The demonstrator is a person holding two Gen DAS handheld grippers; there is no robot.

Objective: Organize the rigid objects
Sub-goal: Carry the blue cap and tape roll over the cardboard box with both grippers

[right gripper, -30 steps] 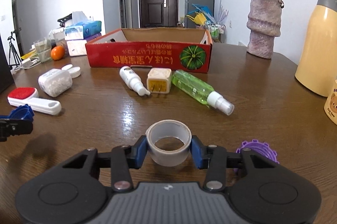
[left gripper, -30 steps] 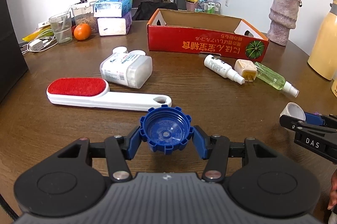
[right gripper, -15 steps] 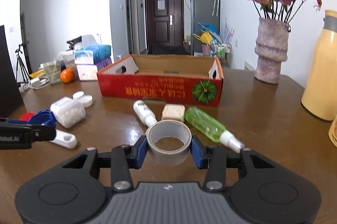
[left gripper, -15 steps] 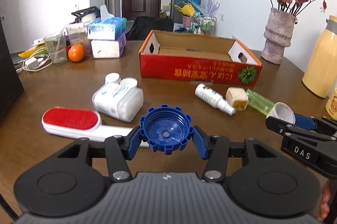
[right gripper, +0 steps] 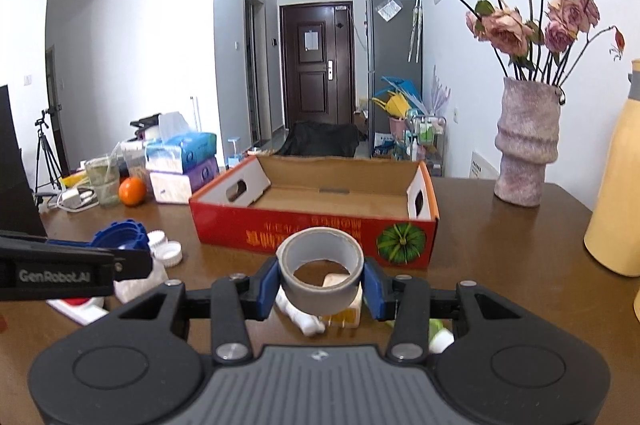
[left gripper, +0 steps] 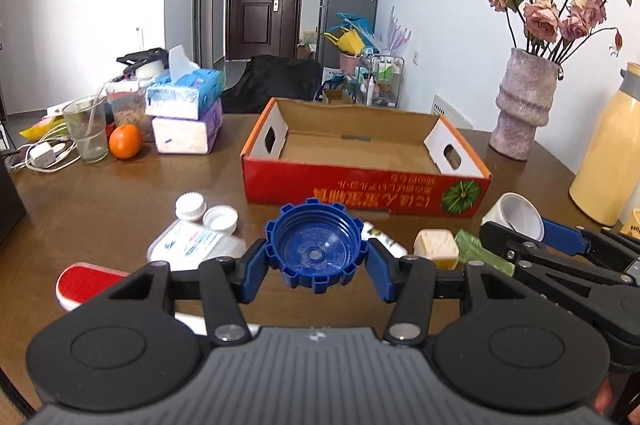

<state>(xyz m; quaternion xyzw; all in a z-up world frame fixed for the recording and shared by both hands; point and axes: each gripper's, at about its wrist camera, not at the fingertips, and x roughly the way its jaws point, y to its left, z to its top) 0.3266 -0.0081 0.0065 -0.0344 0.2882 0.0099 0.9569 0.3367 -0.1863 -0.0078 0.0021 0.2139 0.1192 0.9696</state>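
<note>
My left gripper (left gripper: 316, 261) is shut on a blue ridged cap (left gripper: 316, 245) and holds it above the table, short of the red cardboard box (left gripper: 364, 185). My right gripper (right gripper: 320, 283) is shut on a grey tape roll (right gripper: 320, 271), also raised in front of the box (right gripper: 312, 229). The box is open and empty. Below lie a white pill bottle (left gripper: 196, 243), a red lint brush (left gripper: 86, 283), a white spray bottle (left gripper: 384, 241), a cream plug (left gripper: 436, 249) and a green spray bottle (left gripper: 480, 257). The right gripper and its tape (left gripper: 516, 217) show at the right of the left wrist view.
A vase of roses (left gripper: 524, 105) and a yellow thermos (left gripper: 608, 161) stand at the right. Tissue boxes (left gripper: 184, 113), an orange (left gripper: 125, 141), a glass (left gripper: 86, 133) and cables sit at the back left. Two white caps (left gripper: 204, 213) lie by the pill bottle.
Both grippers have risen and moved forward toward the red box, each still holding its object. The items on the table have not moved.
</note>
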